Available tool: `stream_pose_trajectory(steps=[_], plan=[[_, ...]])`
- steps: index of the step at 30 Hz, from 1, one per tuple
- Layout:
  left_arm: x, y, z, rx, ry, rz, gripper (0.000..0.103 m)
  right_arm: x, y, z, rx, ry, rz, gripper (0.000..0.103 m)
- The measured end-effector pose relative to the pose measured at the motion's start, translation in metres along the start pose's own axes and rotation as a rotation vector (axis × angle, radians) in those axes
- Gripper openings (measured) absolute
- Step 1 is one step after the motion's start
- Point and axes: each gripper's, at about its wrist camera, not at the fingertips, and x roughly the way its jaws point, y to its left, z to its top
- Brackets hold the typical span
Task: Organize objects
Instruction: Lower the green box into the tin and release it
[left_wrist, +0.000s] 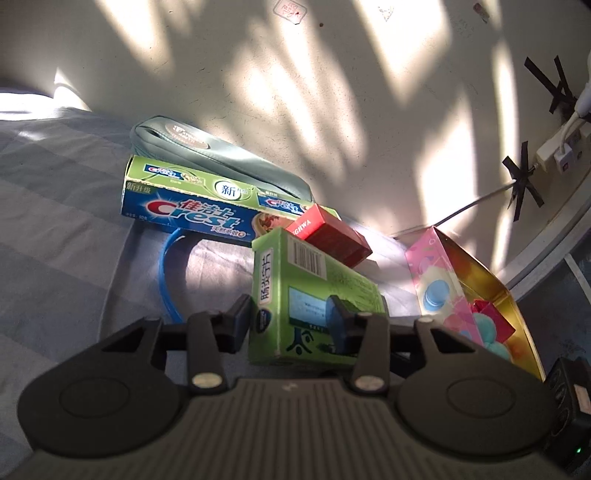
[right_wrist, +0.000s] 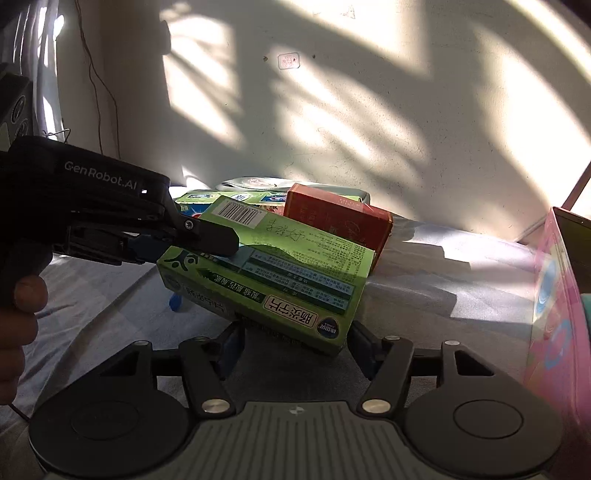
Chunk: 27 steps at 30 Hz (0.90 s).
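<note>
My left gripper (left_wrist: 291, 317) is shut on a green medicine box (left_wrist: 310, 295) and holds it above the bed. In the right wrist view the same green box (right_wrist: 280, 273) is clamped by the left gripper (right_wrist: 218, 236) at its left end. My right gripper (right_wrist: 295, 347) is open, and the box's near end hangs between its fingers without clear contact. Behind lie a red box (left_wrist: 332, 236), also in the right wrist view (right_wrist: 340, 221), a Crest toothpaste box (left_wrist: 195, 206) and a grey-green pouch (left_wrist: 229, 158).
A pink box with a gold inside (left_wrist: 480, 288) stands open at the right, holding a red box and teal balls; its pink wall (right_wrist: 557, 314) is close on my right. A blue hoop (left_wrist: 166, 273) lies on the grey bedspread (left_wrist: 55, 221). A wall stands behind.
</note>
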Motion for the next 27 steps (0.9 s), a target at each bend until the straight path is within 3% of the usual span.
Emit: stream_pose_trajectory(steps=[6, 12, 19, 27], plan=[[-0.039, -0.044, 0.008, 0.078, -0.087, -0.06, 0.046, -0.056, 0.016, 0.003, -0.094, -0.162, -0.121, 0.057], [-0.027, -0.124, 0.011, 0.205, -0.113, -0.178, 0.046, -0.119, -0.034, 0.011, -0.042, -0.239, -0.256, 0.057], [0.038, -0.208, -0.004, 0.279, -0.005, -0.306, 0.046, -0.149, -0.117, -0.001, 0.074, -0.202, -0.375, 0.057], [0.113, -0.27, -0.021, 0.396, 0.091, -0.28, 0.048, -0.137, -0.179, -0.026, 0.245, -0.108, -0.435, 0.057]])
